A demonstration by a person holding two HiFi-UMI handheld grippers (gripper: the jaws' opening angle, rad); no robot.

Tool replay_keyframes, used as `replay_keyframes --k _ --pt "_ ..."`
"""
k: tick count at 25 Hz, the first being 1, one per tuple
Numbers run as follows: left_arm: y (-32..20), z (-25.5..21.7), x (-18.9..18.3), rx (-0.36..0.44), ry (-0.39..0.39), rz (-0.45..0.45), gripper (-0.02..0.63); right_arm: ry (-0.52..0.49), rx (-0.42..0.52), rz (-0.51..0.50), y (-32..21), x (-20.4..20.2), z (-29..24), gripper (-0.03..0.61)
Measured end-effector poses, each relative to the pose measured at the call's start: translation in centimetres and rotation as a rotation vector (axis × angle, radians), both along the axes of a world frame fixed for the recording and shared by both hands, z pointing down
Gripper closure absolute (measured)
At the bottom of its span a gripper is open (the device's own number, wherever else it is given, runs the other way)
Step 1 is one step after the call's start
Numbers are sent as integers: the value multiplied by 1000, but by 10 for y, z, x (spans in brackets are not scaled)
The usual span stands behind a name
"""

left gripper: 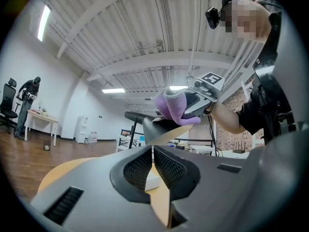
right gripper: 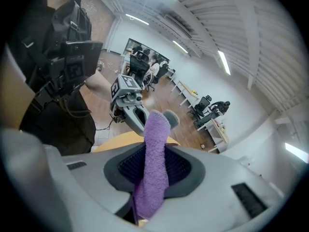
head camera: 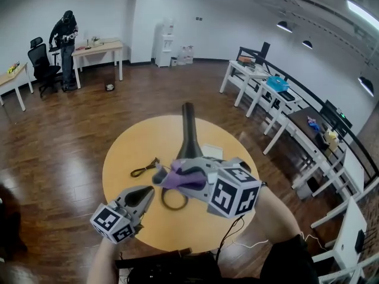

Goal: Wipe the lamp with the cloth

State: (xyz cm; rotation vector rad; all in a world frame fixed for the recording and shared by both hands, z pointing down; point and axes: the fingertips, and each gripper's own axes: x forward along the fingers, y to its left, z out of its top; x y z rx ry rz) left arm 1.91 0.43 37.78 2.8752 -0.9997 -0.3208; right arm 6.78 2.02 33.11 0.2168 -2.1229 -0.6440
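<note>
Purple cloth (right gripper: 155,149) tight in right gripper (head camera: 162,177) by black lamp (head camera: 188,129); left gripper (left gripper: 152,152) closed and empty.

Purple cloth (right gripper: 153,163) stands pinched between the right gripper's (head camera: 163,177) jaws. Black lamp (head camera: 188,129) sits just under that gripper's tip

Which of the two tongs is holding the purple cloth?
The right tongs, clamped on the purple cloth. The left tongs are shut with nothing between them.
</note>
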Motion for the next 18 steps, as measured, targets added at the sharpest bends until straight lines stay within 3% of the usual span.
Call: replay_keyframes --k 5,8,10,13,18 --pt "-2 1 7 -5 3 -25 606 -86 33 -55 -18 13 -11 479" --pt "-5 1 3 -11 -11 -74 606 -178 101 51 -64 25 -32 479" --pt "-7 -3 -3 -7 -20 -96 606 -185 132 106 -99 25 -41 479" --pt "-10 -5 -19 -3 -31 -109 606 -116 178 173 -151 11 -44 479" --pt "-23 -1 -26 8 17 -85 606 121 298 277 -220 2 -47 479"
